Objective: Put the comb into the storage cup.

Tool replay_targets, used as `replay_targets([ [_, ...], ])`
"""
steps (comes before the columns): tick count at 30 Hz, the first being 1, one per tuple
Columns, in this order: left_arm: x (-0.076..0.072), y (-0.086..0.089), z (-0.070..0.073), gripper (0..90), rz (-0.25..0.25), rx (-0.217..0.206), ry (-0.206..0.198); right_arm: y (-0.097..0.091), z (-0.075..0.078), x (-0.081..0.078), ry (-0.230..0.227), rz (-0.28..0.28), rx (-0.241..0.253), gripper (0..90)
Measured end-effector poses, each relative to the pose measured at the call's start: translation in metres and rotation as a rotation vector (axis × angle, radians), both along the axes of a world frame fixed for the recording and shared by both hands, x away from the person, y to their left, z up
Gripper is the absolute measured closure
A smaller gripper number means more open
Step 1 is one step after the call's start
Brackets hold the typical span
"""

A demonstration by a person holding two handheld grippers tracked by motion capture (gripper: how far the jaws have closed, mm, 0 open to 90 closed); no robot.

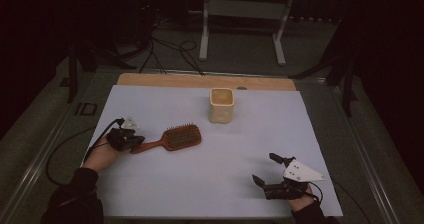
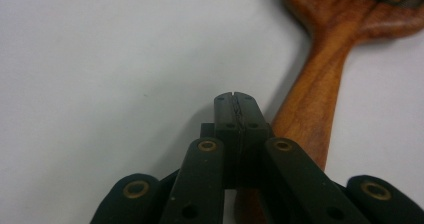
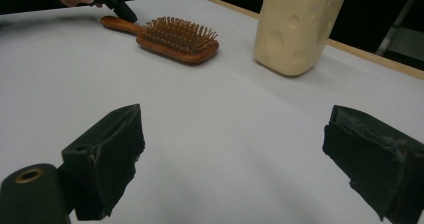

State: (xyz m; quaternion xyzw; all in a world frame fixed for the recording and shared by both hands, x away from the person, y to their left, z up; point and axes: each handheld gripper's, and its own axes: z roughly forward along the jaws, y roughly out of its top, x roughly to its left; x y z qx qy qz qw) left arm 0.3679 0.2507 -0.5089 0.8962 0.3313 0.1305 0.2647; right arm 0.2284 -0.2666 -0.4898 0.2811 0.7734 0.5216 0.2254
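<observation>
Two grippers working: my left gripper, clenched empty, is nudging the hairbrush handle at nine o'clock; my right gripper is idling released at five.

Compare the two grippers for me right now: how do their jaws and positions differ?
The left gripper has its jaws shut with nothing between them, beside the hairbrush handle; the right gripper has its jaws wide open over bare table, away from brush and cream cup. Both are hand-held and hold nothing.
</observation>
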Motion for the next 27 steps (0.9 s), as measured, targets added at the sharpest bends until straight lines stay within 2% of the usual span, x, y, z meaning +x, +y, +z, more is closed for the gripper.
replay_targets([
  [18,-0.028,-0.013,0.004,90.0,-0.04,0.027,0.029,0.001,-0.001,0.001,0.008,0.0,-0.003,8.8],
  [27,-0.041,-0.023,0.005,90.0,-0.06,0.022,0.04,0.001,0.0,0.0,0.007,0.0,0.003,8.8],
])
